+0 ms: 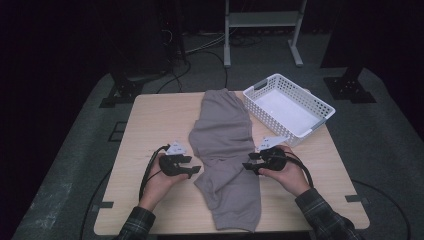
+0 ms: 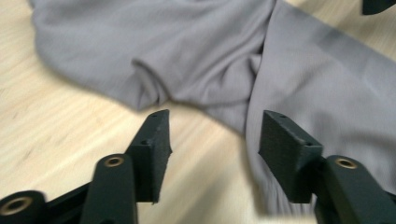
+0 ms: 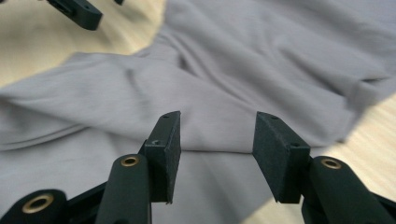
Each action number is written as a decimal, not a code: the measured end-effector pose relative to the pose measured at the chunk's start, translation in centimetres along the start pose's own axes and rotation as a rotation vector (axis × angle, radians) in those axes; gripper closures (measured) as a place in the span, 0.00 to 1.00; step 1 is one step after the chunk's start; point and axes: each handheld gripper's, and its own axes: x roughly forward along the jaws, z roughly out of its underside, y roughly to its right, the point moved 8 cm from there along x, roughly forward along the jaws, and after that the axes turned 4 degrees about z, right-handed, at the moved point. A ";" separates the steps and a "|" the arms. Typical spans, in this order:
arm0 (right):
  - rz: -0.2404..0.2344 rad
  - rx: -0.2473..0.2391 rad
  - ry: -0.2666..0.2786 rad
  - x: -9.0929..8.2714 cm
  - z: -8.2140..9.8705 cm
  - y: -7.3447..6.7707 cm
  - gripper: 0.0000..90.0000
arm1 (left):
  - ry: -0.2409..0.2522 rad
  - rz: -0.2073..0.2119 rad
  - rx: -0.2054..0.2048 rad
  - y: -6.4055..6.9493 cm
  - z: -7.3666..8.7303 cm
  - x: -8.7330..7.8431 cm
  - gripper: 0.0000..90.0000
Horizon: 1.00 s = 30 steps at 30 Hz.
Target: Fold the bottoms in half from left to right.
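The grey sweatpants (image 1: 226,150) lie half-folded down the middle of the table (image 1: 150,125). Both my left gripper (image 1: 192,170) and right gripper (image 1: 248,162) flank them, fingers released, grasping nothing. Pinching one layer could undo the fold.

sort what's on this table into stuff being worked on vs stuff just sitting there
In use:
- grey soft fabric garment, lying partly folded on the table
- left hand-held gripper, open beside it
- right hand-held gripper, open at its other edge

Lying about:
- white slotted plastic basket, empty
- light wooden table
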 end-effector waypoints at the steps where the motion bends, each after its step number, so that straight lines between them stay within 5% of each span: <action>1: -0.007 -0.004 0.002 -0.1 0.0 -0.3 0.56 | -0.008 -0.005 0.003 0.0 0.4 -0.3 0.42; 17: -0.084 -0.071 0.009 1.6 -2.7 -4.6 0.55 | -0.090 -0.075 -0.015 -1.4 5.0 -2.0 0.24; 22: -0.102 -0.095 -0.002 2.6 -3.4 -5.7 0.56 | -0.078 -0.096 0.026 -1.9 5.4 -1.9 0.19; 30: -0.127 -0.110 -0.017 4.1 -4.6 -6.9 0.58 | -0.045 -0.086 0.035 -2.0 5.6 -1.3 0.02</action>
